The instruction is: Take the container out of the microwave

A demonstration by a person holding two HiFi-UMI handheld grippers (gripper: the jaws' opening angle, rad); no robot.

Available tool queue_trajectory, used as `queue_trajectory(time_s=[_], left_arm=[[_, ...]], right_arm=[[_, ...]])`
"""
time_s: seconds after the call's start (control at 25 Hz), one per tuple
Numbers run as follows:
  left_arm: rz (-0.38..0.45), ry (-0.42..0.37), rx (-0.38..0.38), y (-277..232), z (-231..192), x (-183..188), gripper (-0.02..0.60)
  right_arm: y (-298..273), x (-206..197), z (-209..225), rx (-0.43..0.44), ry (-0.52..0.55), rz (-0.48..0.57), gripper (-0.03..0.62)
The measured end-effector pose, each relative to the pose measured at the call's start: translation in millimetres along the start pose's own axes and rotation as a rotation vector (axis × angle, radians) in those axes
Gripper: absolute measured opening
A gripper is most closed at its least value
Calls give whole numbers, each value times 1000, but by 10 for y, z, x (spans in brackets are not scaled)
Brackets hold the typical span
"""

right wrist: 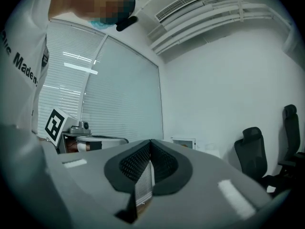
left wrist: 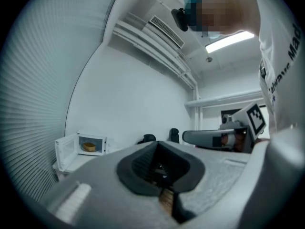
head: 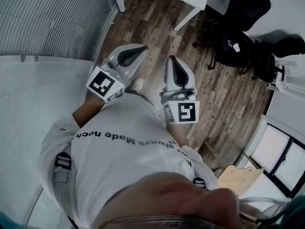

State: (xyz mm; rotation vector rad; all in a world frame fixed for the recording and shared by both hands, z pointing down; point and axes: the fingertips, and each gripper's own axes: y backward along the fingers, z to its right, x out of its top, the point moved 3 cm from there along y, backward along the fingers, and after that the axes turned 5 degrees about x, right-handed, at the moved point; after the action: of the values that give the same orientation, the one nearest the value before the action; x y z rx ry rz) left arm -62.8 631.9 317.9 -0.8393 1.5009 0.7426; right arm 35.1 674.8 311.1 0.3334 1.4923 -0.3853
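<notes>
A person in a white shirt [head: 124, 151] is standing on a wooden floor [head: 224, 99] and is holding one tool in each hand. Both tools are pointing straight out in front, side by side.

The left tool [head: 142, 47] is clenched. Its two jaws are pressing together with nothing between them. The right tool [head: 172, 59] is clenched too and is holding nothing.

Far off across the room, a white microwave [left wrist: 102, 144] is sitting on a white tabletop [left wrist: 72, 163] by the wall. Its door [left wrist: 65, 150] is hanging wide open to the left. The container [left wrist: 89, 147], a small yellowish thing, is sitting inside the microwave. Both tools are well apart from it.

Black chairs [head: 240, 27] are standing on the floor, ahead and off to the person's right.
</notes>
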Motion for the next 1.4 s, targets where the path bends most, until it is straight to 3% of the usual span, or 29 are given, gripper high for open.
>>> queue_trajectory(time_s=[0.44, 0.84, 1.08, 1.4], left_arm=[[34, 19, 17, -466, -735, 15, 3], [35, 62, 50, -952, -2302, 98, 3], [54, 32, 22, -1149, -3141, 274, 3], [53, 54, 2, -1537, -3732, 393, 3]], right_arm=[[-858, 18, 339, 49, 13, -3, 2], [-2546, 116, 631, 101, 46, -38, 2], [-3494, 230, 665, 131, 77, -41, 2], [-4069, 213, 999, 84, 57, -59, 2]])
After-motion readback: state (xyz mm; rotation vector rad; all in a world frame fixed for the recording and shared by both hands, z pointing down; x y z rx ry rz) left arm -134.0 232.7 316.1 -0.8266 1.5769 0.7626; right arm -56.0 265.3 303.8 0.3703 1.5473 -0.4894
